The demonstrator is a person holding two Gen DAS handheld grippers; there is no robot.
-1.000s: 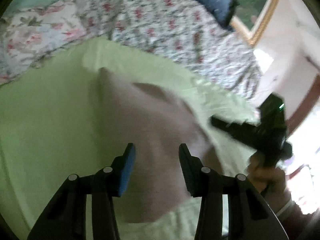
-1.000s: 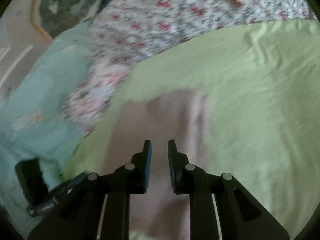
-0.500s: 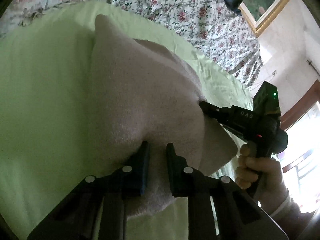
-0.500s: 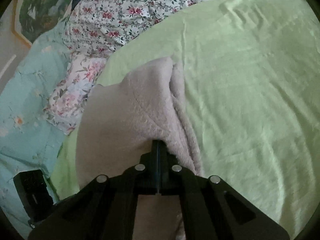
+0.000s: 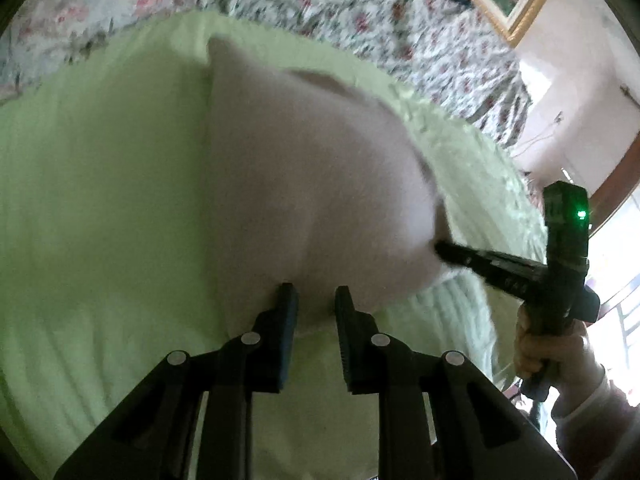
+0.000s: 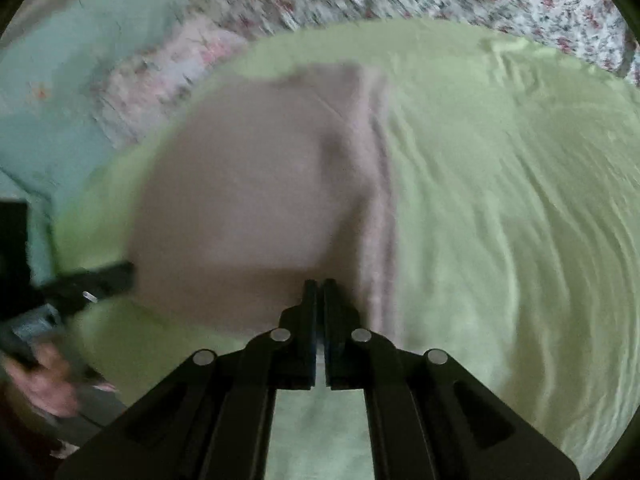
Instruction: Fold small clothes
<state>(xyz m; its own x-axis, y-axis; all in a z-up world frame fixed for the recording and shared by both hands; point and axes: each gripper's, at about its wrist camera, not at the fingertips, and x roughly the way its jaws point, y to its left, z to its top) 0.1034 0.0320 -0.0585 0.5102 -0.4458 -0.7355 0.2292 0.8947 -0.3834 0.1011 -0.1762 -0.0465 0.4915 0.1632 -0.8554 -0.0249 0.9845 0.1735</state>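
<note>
A small pale pink fleece garment [image 5: 312,184] lies on a light green sheet [image 5: 100,200]; it also shows in the right wrist view [image 6: 248,200]. My left gripper [image 5: 316,300] is at its near edge with the jaws a little apart around the cloth edge; whether they grip is unclear. My right gripper [image 6: 319,286] is shut, its tips at the garment's near hem, and cloth seems pinched between them. The right gripper also shows in the left wrist view [image 5: 444,250], touching the garment's right side. Both views are blurred by motion.
A floral quilt [image 5: 360,12] lies beyond the green sheet. A pale blue-green pillow [image 6: 60,80] lies at the left in the right wrist view. A framed picture [image 5: 516,4] hangs on the wall at the upper right.
Both grippers closed on the garment's near edge half a second ago. Now the garment's near edge sits farther from the cameras, and the left jaws stand wider apart.
</note>
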